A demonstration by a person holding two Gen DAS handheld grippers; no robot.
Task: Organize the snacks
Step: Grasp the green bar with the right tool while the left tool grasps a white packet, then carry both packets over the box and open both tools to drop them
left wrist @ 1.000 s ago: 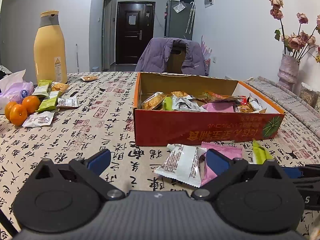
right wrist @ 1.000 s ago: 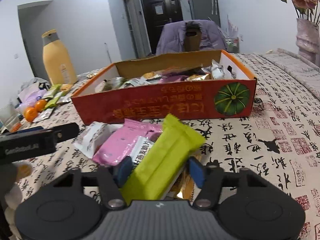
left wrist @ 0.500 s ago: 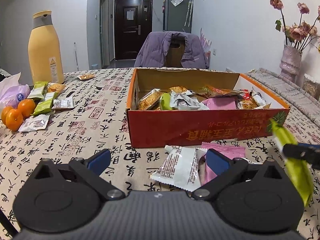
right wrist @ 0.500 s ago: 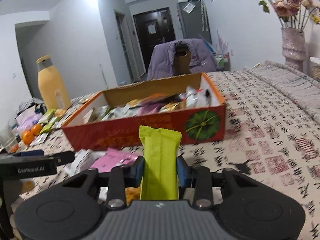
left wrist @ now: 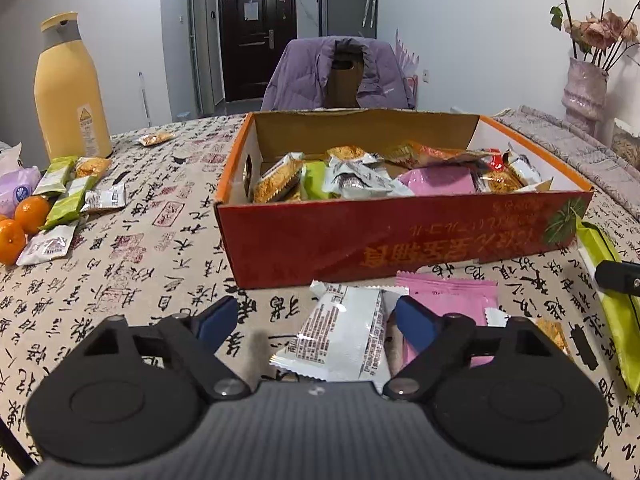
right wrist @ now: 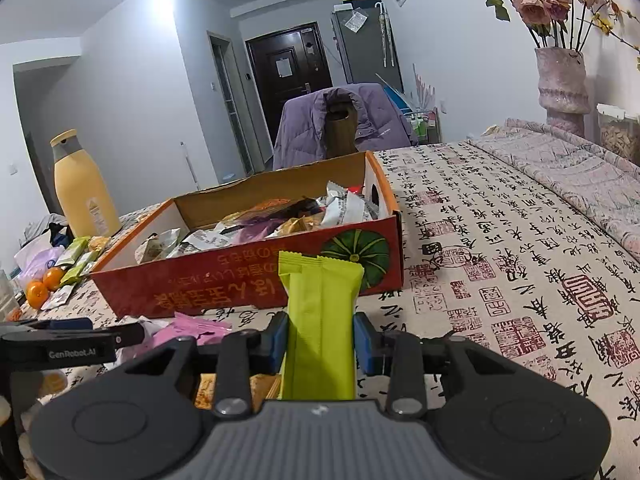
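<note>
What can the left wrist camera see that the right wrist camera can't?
Only the left wrist view shows the white packet lying between the open left gripper, whose jaws have just been closing a little, and the lone snack beside the yellow bottle.

Only the right wrist view shows the right gripper squeezing the green bar from both sides.

Both show the red box full of snacks, the oranges, the pink packet, the purple jacket and the vase.

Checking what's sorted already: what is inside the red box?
The red box holds a loose pile of wrapped snacks: a pink packet, white wrappers, orange-brown cakes, a green one. Anything beneath the pile is covered.
</note>
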